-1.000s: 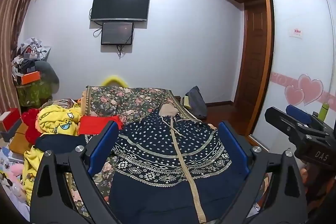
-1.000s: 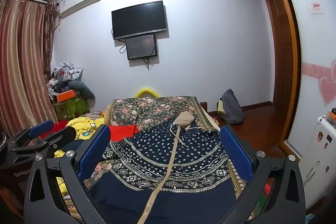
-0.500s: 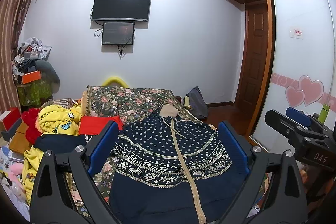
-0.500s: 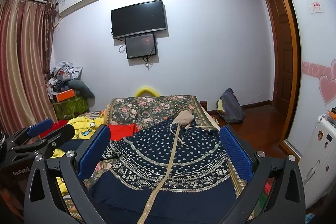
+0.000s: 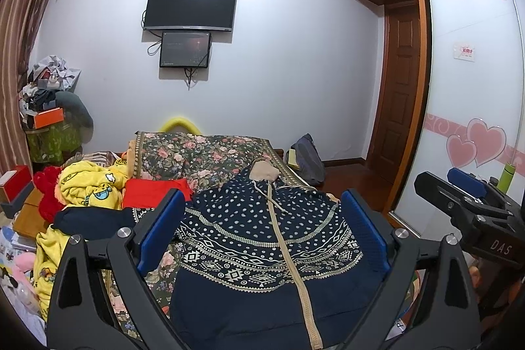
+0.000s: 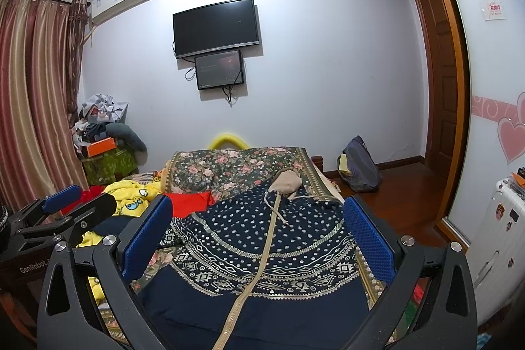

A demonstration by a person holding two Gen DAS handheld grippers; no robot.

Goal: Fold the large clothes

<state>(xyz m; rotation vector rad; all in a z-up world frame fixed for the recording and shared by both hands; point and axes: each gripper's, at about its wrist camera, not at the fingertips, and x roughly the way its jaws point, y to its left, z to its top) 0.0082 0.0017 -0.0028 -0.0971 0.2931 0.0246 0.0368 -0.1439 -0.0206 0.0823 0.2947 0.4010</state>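
The jacket's (image 5: pixel 262 238) hem runs off the bottom edge in both views. Its sleeves are not visible. The sticker (image 5: pixel 463 52) on the wardrobe door has print too small to read.

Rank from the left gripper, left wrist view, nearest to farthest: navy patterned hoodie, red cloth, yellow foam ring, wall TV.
1. navy patterned hoodie, spread on the bed beneath the open left gripper.
2. red cloth, ahead-left on the bed.
3. yellow foam ring, behind the bed's far end.
4. wall TV, on the far wall.

Navy patterned jacket (image 5: pixel 262 238) soft matt cloth; floral bedspread (image 5: pixel 203 153) woven cloth; wardrobe door (image 5: pixel 398 94) glossy wood.
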